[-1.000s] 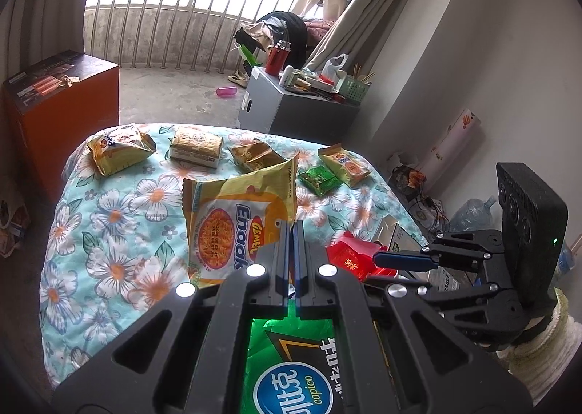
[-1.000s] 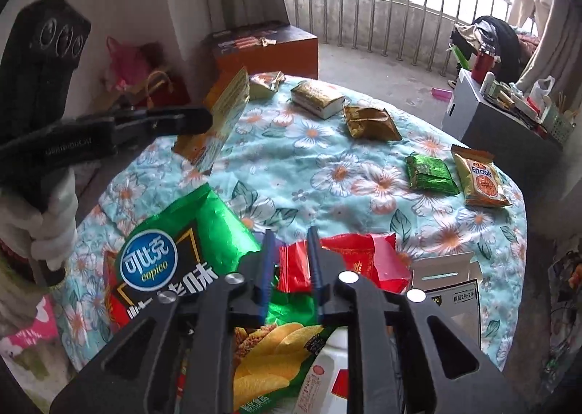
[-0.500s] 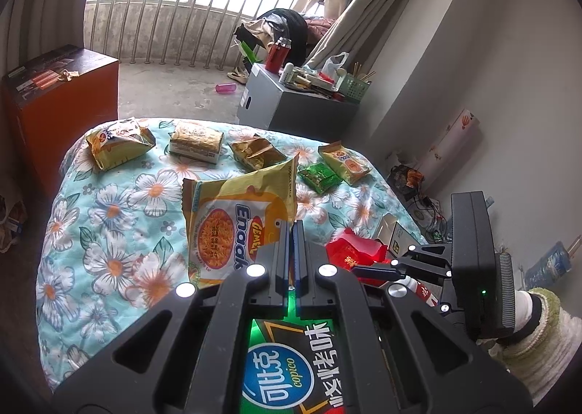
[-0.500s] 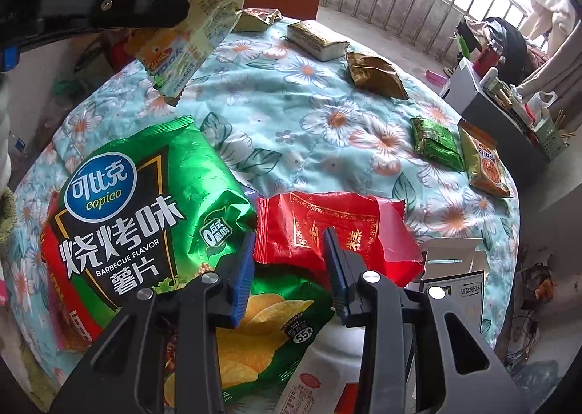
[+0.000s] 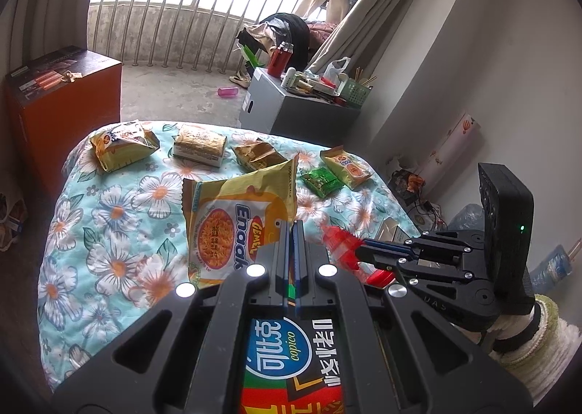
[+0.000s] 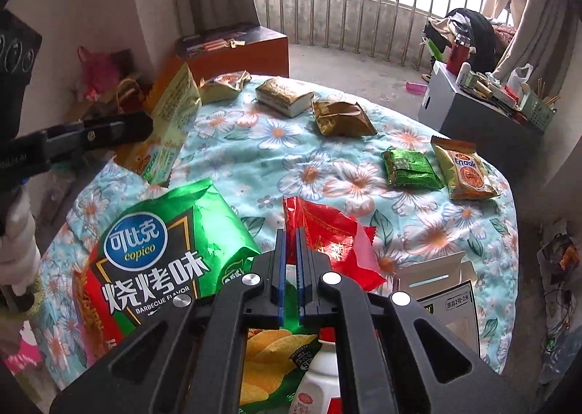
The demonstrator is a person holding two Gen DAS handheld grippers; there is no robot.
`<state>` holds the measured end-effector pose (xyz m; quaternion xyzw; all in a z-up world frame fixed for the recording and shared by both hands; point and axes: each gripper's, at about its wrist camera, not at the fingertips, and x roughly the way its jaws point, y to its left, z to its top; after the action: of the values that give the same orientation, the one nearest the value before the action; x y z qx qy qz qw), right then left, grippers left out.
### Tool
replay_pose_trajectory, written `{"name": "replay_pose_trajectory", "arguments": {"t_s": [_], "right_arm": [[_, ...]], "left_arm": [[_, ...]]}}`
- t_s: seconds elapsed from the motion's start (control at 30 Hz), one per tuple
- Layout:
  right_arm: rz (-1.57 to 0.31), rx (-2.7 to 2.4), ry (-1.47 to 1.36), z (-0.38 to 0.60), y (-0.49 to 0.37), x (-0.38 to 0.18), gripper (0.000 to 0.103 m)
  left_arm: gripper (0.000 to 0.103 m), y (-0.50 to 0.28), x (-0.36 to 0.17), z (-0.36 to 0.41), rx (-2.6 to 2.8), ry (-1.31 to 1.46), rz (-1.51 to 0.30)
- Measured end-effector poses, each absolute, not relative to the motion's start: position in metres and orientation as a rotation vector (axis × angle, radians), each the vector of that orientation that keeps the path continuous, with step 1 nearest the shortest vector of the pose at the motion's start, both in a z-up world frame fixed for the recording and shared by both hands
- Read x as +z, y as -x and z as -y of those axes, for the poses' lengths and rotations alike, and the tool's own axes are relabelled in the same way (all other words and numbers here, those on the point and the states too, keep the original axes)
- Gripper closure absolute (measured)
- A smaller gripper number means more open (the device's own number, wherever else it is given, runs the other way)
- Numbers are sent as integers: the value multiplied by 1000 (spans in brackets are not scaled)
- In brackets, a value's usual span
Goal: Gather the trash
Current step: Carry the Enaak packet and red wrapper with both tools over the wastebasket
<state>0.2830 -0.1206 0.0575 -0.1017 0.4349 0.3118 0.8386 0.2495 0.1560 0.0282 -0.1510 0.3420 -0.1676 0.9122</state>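
The round table under a floral turquoise cloth (image 6: pixel 232 159) spreads ahead of both grippers, strewn with wrappers; directly below and before them lies the big green foil barbecue crisp bag (image 6: pixel 160 254), its long axis running back toward the holder.

The left gripper (image 5: pixel 293 232) is pressed together on the lower edge of a yellow Enaak noodle-snack packet (image 5: pixel 236 221), which hangs lifted clear of the cloth, just ahead of its fingertips; the right gripper (image 6: pixel 291 243) has its jaws closed to a narrow slit on the near corner of a crumpled red plastic wrapper (image 6: pixel 327 232), which rises forward and slightly right of the tips, with a white bottle (image 6: pixel 320 381) beneath the frame.

Both tools are loaded, so I judge the coming move to be a carry to a bin, which no view shows; the remaining trash lies farther ahead: a small green sachet (image 6: pixel 409 168) and a second yellow Enaak packet (image 6: pixel 465 170) ahead-right of the right gripper, nearer that hand, their long axes pointing away from it; three gold packs sit at the far edge.
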Motion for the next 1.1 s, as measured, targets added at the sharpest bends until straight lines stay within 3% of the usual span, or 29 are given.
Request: {"name": "replay_pose_trajectory", "arguments": {"t_s": [0.63, 1.1], "right_arm": [[-718, 669, -88, 198, -257, 146, 98], [-608, 381, -245, 390, -167, 170, 98]], "left_arm": [[103, -203, 89, -135, -409, 284, -612], [103, -180, 122, 7, -748, 222, -709]]}}
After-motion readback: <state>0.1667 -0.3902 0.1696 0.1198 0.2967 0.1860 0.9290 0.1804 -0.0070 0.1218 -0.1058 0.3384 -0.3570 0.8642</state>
